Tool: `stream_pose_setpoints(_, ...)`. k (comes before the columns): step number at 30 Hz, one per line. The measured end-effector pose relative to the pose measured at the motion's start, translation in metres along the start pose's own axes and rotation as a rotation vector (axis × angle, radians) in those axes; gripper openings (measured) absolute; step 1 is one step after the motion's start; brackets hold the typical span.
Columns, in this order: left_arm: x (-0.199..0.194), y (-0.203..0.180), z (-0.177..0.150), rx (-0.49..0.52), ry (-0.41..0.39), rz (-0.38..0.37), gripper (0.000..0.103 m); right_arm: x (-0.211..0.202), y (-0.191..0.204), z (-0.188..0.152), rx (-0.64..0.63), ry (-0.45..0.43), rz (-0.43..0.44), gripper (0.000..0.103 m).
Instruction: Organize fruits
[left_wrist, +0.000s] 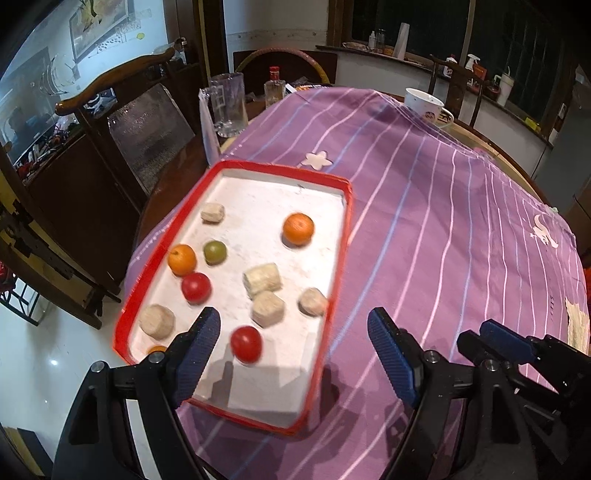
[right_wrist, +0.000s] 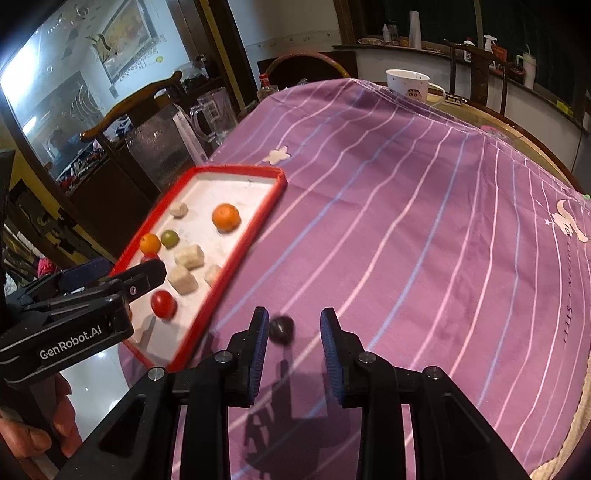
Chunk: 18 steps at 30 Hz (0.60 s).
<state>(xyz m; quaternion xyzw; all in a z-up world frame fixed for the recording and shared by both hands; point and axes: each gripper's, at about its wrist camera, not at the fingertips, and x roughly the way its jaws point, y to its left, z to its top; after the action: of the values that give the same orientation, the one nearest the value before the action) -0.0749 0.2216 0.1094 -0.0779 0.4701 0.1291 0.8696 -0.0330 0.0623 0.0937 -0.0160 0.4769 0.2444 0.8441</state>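
I hold my left gripper over the near end of the red tray, and its two blue fingers are wide apart with nothing between them. My right gripper hangs low over the purple striped cloth, just beside the tray, and its fingers are apart too. A small dark round fruit lies on the cloth between those fingers, a bit blurry, and I cannot tell if it touches the left one. In the tray I count two red round fruits, one near me and one further in. I count two orange fruits in plain view, one by the left rim and one far off on the right, and a bit of orange peeks out behind my left finger. There is one green fruit. I count five pale chunky pieces, the biggest in the middle. Past the cloth stand one white mug and one clear glass jug.
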Motion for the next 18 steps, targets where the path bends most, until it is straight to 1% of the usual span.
stream_pose_setpoints(6,0.0,-0.016,-0.01,0.01,0.014,-0.003,0.081,0.002,-0.013,-0.014,0.0,0.03,-0.007,0.033)
stream_pose_setpoints(11,-0.006,-0.025,-0.011,0.012,-0.001,0.0,0.081,0.002,-0.02,-0.019,-0.001,0.043,-0.012,0.033)
stream_pose_setpoints(16,-0.018,-0.028,-0.009,0.009,-0.048,0.013,0.081,-0.001,-0.02,-0.021,-0.01,0.041,-0.008,0.034)
stream_pose_setpoints(17,-0.022,-0.027,-0.009,0.002,-0.065,0.02,0.081,-0.001,-0.019,-0.021,-0.013,0.038,-0.007,0.034)
stream_pose_setpoints(18,-0.029,-0.025,-0.009,-0.011,-0.099,0.034,0.081,-0.002,-0.017,-0.021,-0.017,0.035,-0.005,0.034)
